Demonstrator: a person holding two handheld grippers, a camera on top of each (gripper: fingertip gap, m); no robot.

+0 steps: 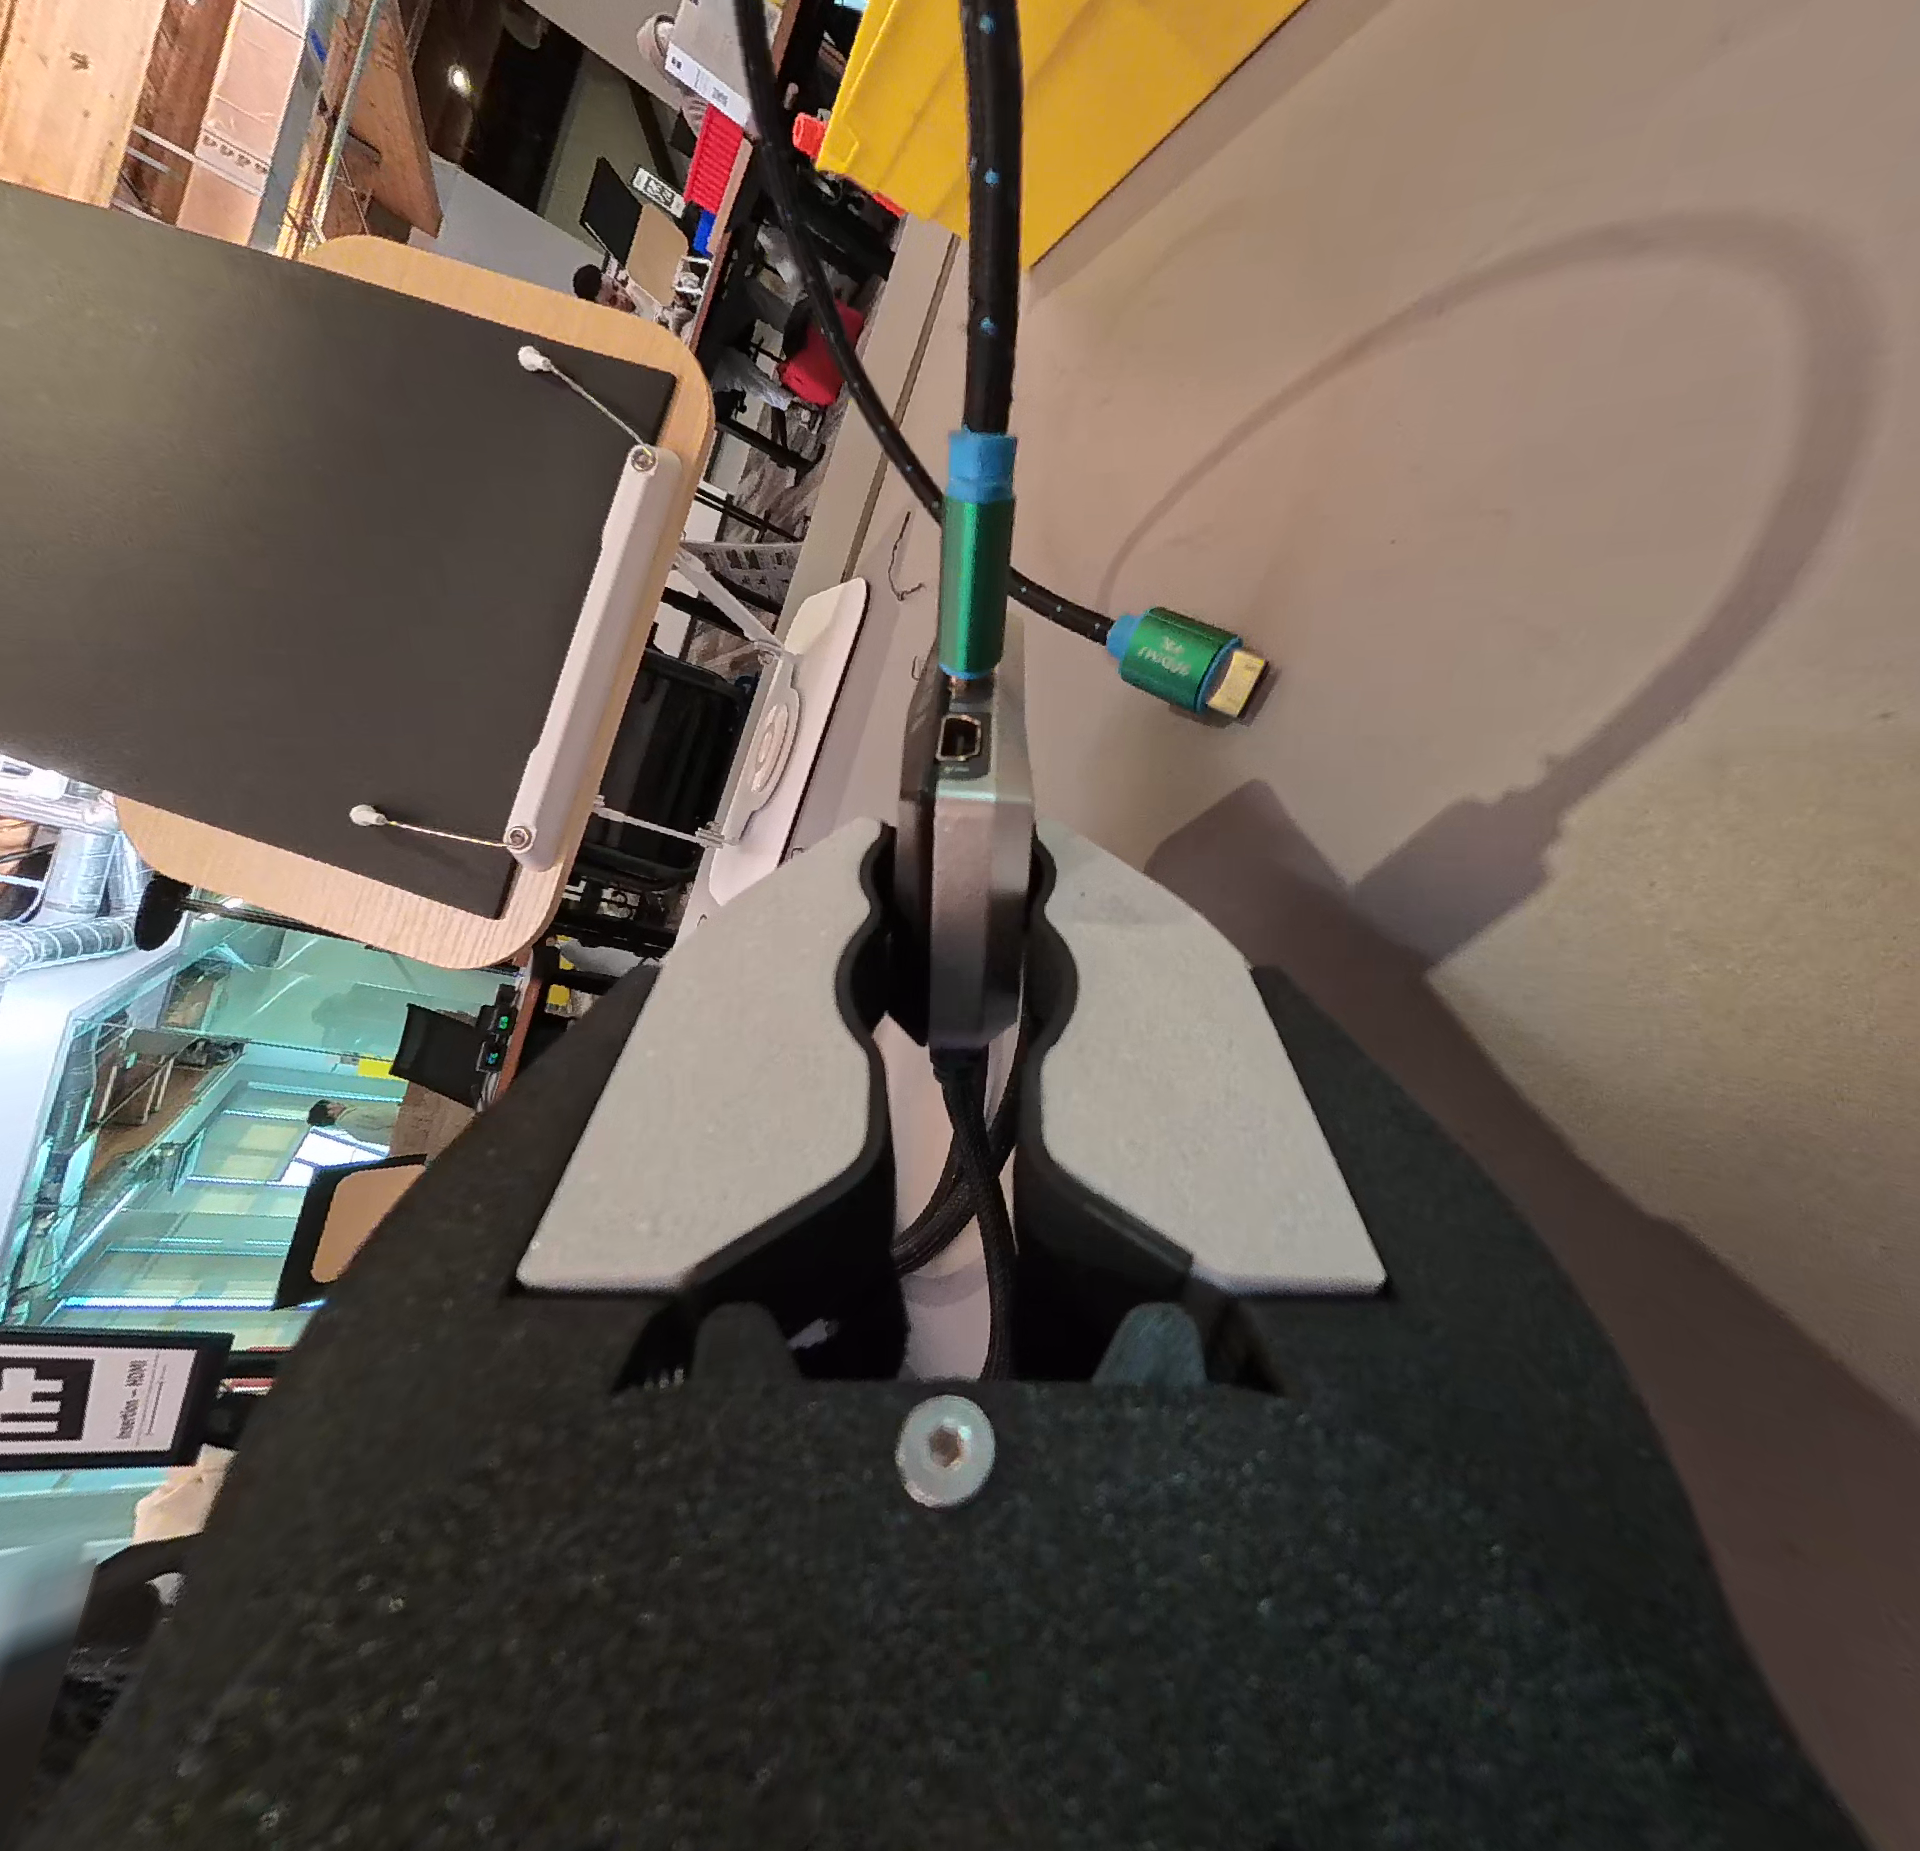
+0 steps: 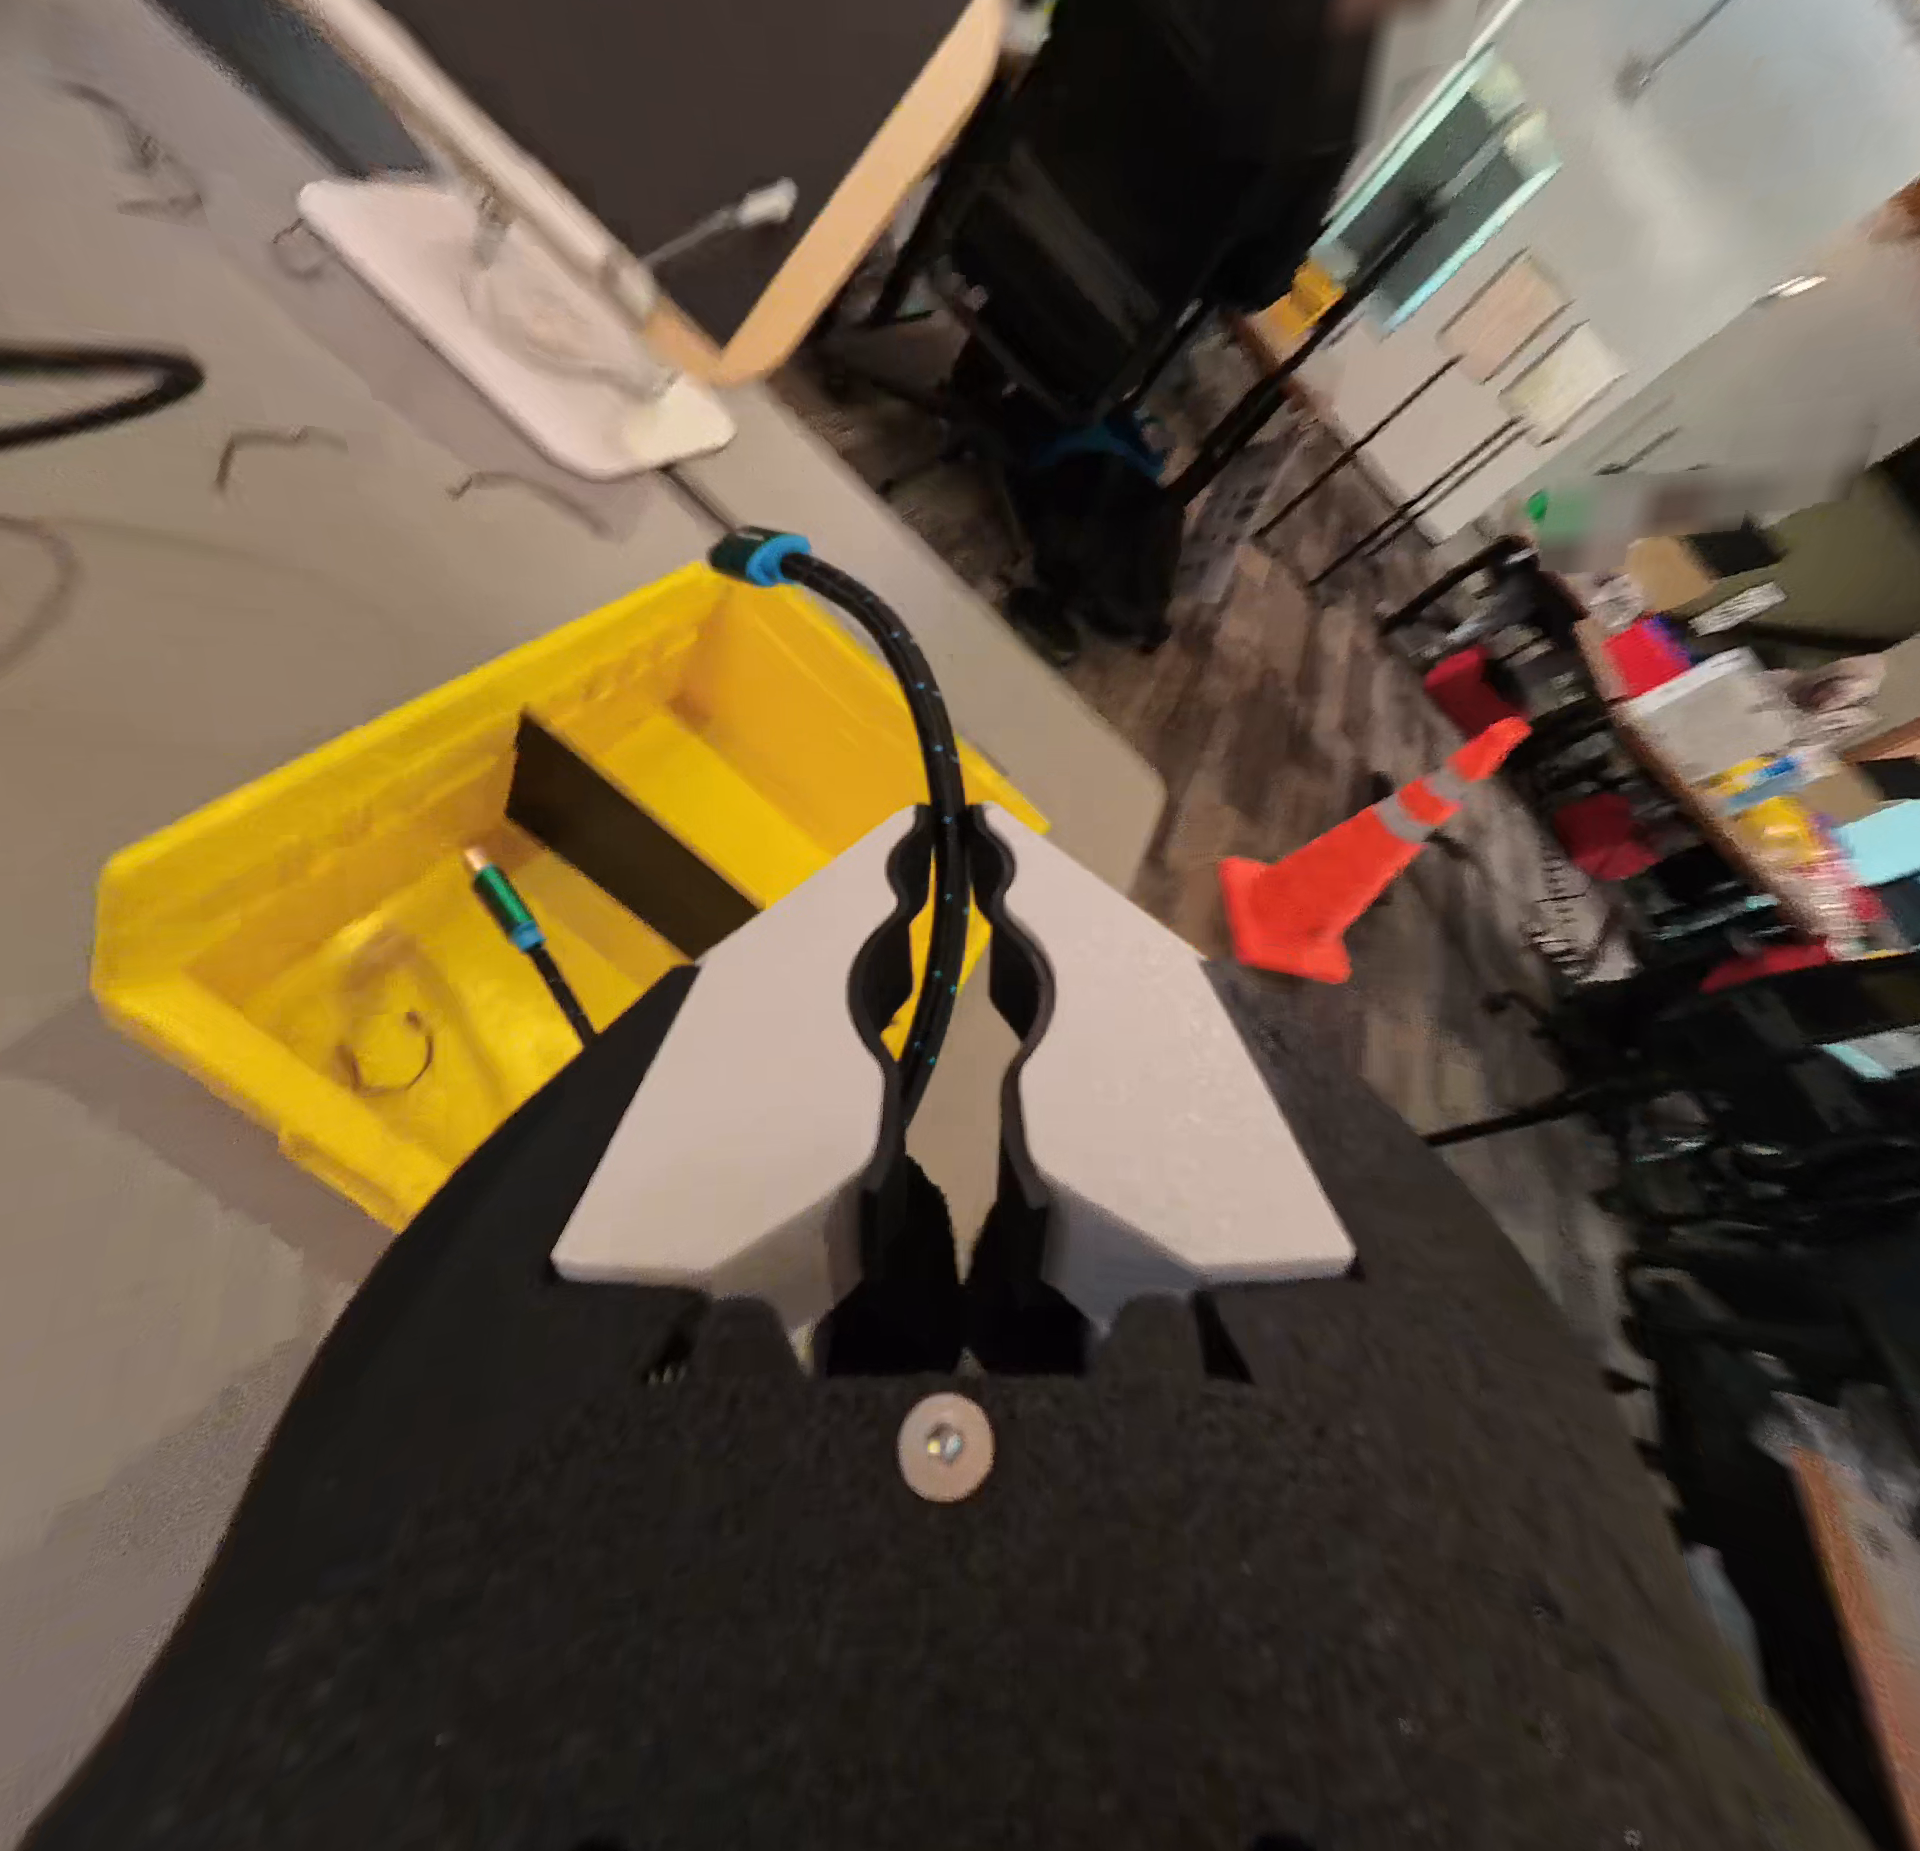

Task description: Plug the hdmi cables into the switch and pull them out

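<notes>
Between our left fingers: we clamp the switch (image 1: 971, 928), a grey slab held on edge, with its own black lead running back through the gap toward us.
Left gripper (image 1: 961, 908): fingers pressed on the two sides of the switch, off the worktop (image 1: 1507, 430).
Plugged cable: a green plug (image 1: 974, 580) sits in the far end of the switch; its black braided cable (image 1: 992, 243) rises away toward the top of the view.
Open port: we see one empty socket (image 1: 956, 739) on the switch, just below the seated plug.
Loose plug: a second green plug (image 1: 1184, 663) with a gold tip lies on the worktop just right of the switch, apart from it.
Right gripper (image 2: 951, 825): fingers nearly together on a black braided cable (image 2: 935, 721), which arches up out of the tips to a blue-collared plug (image 2: 753, 558) at its far end.
Bin: a yellow bin (image 2: 260, 1032) stands on the worktop left of our right fingers; another green plug (image 2: 504, 902) lies inside it, near a black divider (image 2: 623, 845).
Floor: an orange cone (image 2: 1351, 866) stands to the right, beyond the worktop edge; this view is blurred.
</notes>
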